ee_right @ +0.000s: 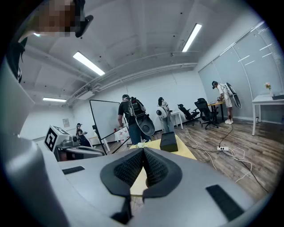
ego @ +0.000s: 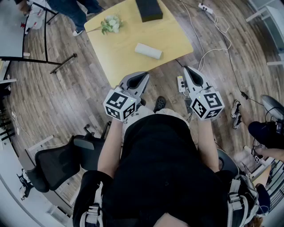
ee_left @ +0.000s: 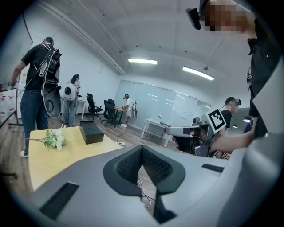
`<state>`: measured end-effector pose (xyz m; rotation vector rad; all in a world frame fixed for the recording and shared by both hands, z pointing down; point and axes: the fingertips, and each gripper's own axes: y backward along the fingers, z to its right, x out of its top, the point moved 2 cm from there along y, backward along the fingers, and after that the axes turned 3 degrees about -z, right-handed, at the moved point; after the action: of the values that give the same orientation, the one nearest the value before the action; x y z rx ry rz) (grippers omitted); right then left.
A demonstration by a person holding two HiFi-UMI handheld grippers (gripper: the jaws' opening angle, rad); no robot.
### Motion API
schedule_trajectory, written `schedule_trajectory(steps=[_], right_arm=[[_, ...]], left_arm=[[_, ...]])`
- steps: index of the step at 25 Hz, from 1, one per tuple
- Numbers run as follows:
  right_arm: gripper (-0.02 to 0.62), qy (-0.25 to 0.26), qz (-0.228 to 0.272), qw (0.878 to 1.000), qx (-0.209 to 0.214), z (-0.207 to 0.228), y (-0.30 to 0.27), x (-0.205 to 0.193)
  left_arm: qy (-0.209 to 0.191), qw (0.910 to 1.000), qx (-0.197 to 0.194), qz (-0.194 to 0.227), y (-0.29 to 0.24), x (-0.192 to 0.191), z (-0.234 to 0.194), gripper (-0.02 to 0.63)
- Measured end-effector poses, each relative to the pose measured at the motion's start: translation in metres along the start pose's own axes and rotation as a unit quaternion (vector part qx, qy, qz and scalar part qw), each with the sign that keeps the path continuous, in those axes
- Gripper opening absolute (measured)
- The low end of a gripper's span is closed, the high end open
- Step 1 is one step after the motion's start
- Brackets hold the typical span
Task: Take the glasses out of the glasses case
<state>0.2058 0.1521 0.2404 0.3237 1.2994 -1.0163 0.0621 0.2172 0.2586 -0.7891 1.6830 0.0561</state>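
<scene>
head view: overhead, staring steeply down at the desk [ego: 128, 48] | left gripper view: low, looking across it | right gripper view: likewise | shared: desk and black box [ego: 148, 9]

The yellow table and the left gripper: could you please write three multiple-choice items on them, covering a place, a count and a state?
1. In the head view, where on the yellow table do the flowers lie?
A) middle B) left edge C) nearest corner
2. How many things lie on the table?
A) one B) five C) three
3. The left gripper is:
A) shut, empty B) wide open C) shut on the flowers
Answers: 1 B, they sit at that edge; 2 C, flowers, black box, white roll; 3 A, its pads meet, nothing between.
</scene>
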Motion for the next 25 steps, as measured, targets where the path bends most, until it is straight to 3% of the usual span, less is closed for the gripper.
schedule_trajectory(steps=[11, 25], right_arm=[[0.015, 0.006, -0.010, 1.000, 0.018, 0.003, 0.012, -0.006], [0.017, -0.017, -0.032, 0.999, 0.033, 0.014, -0.024, -0.025]], left_arm=[[0.022, 0.9987, 0.044, 0.013, -0.003, -0.012, 0.008, 0.023], [0.055, 0.9957, 0.071, -0.020, -0.004, -0.043, -0.026, 0.023]])
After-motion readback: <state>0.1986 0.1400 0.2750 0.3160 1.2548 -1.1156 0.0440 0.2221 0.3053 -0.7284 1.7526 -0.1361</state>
